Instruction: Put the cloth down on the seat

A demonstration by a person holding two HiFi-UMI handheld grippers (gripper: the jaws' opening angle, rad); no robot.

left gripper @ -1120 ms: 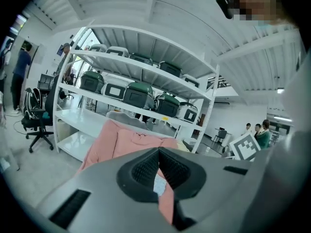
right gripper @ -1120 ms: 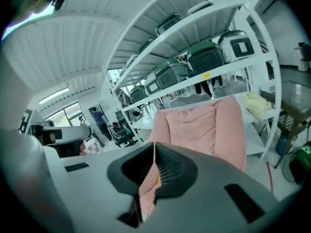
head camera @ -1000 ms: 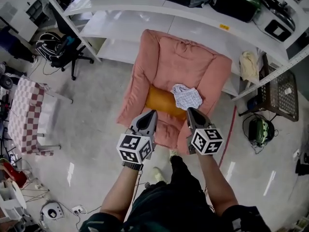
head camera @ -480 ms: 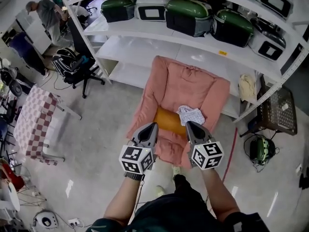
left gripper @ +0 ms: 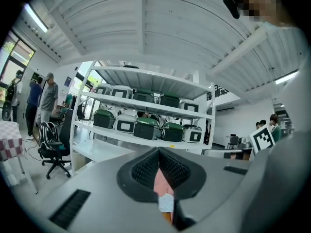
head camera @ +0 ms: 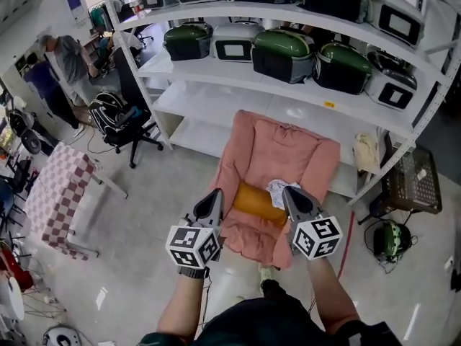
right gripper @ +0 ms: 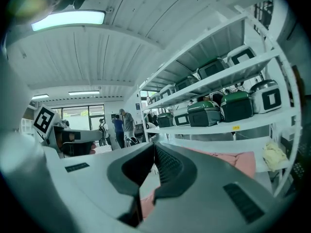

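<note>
Left gripper (head camera: 215,195), right gripper (head camera: 289,192) closed, empty, head view shows cloth (head camera: 276,188) on seat (head camera: 252,201)

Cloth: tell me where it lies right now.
Head view: the cloth lies on the pink armchair, on its seat toward the right side, beside the orange cushion.
</note>
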